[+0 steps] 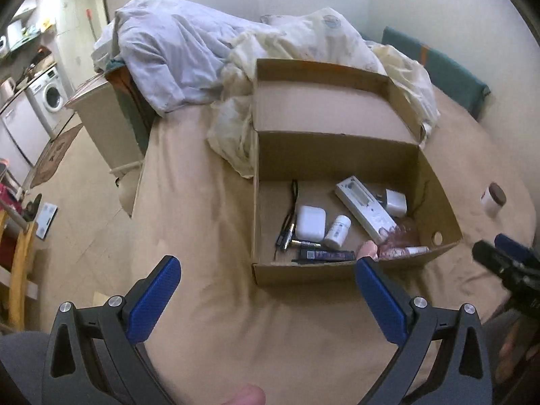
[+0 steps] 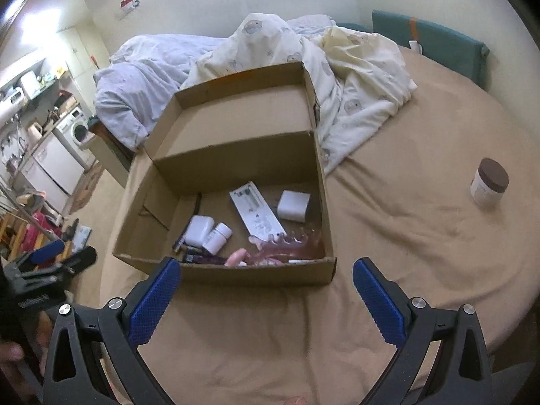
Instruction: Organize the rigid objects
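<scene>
An open cardboard box [image 1: 337,271] [image 2: 256,275] sits on the tan bed sheet. Inside it lie a white remote [image 1: 366,207] [image 2: 258,211], a white charger [image 1: 395,202] [image 2: 294,205], a white earbud case [image 1: 309,222] [image 2: 199,227], a small white bottle [image 1: 336,232] [image 2: 217,238], dark pens [image 1: 324,254], a black cable [image 1: 291,216] and a pink hair claw [image 2: 287,244]. A white jar with a brown lid [image 2: 489,185] [image 1: 493,199] stands on the sheet to the right of the box. My left gripper [image 1: 268,270] and my right gripper [image 2: 266,271] are both open and empty, hovering before the box's near wall.
Crumpled duvets [image 1: 189,57] [image 2: 354,77] lie behind the box. A teal headboard cushion [image 2: 435,40] is at the far right. The bed's left edge [image 1: 141,175] drops to the floor, with a washing machine [image 1: 50,92] beyond. The other gripper shows at each view's side [image 1: 506,263] [image 2: 50,260].
</scene>
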`<state>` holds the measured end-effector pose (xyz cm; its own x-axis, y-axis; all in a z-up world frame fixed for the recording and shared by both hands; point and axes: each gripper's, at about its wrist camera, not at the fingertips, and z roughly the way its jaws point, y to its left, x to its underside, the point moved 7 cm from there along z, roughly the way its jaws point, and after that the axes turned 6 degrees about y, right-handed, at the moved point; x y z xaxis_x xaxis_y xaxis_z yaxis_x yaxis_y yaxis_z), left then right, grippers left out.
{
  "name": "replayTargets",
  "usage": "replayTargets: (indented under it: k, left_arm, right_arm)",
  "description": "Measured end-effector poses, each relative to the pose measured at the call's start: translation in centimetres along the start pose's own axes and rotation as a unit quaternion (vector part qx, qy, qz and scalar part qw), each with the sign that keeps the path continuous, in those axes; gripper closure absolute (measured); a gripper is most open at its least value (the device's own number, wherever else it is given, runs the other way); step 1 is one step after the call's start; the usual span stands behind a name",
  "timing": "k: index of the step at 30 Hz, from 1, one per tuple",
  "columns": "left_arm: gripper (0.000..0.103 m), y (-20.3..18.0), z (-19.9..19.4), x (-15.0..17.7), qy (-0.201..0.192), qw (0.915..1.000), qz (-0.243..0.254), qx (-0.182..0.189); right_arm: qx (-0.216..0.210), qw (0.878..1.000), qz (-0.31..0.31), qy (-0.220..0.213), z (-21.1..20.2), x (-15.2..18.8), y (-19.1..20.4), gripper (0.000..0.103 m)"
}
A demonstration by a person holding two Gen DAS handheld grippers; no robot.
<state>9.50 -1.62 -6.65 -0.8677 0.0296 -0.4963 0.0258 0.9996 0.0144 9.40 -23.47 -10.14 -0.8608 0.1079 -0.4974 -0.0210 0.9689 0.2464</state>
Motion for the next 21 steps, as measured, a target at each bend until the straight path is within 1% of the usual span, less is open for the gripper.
replayTargets:
  k: [3,6,9,15,21]
  left_arm:
    - [0.000,0.2,0.3,-0.3,-0.006,0.9998,-0.001,-0.020]
    - [0.000,0.7,0.8,-0.5,0.002,0.9997,-0.024,-0.012]
    - [0.000,0.9,1.4,-0.4,0.018,0.9992,-0.036,0.001]
    - [0.000,0.6,1.7,0.0,0.026,0.9992,-0.029,0.002]
    - [0.000,0.3,2.0,0.4,0.036,0.9992,-0.017,-0.001]
  right_arm:
    - [0.011,1.000,-0.005,-0.004,0.5,-0.4,-0.1,0.000]
    - [0.018,1.000,-0.007,-0.008,0.9,-0.8,-0.1,0.000]
    - [0.011,1.000,-0.006,-0.004,1.0,-0.7,0.2,0.000]
    - [0.018,1.000,-0.023,-0.003,1.2,-0.6,0.9,0.000]
    - [0.019,1.000,-0.021,-0.004,1.2,-0.5,1.0,0.000]
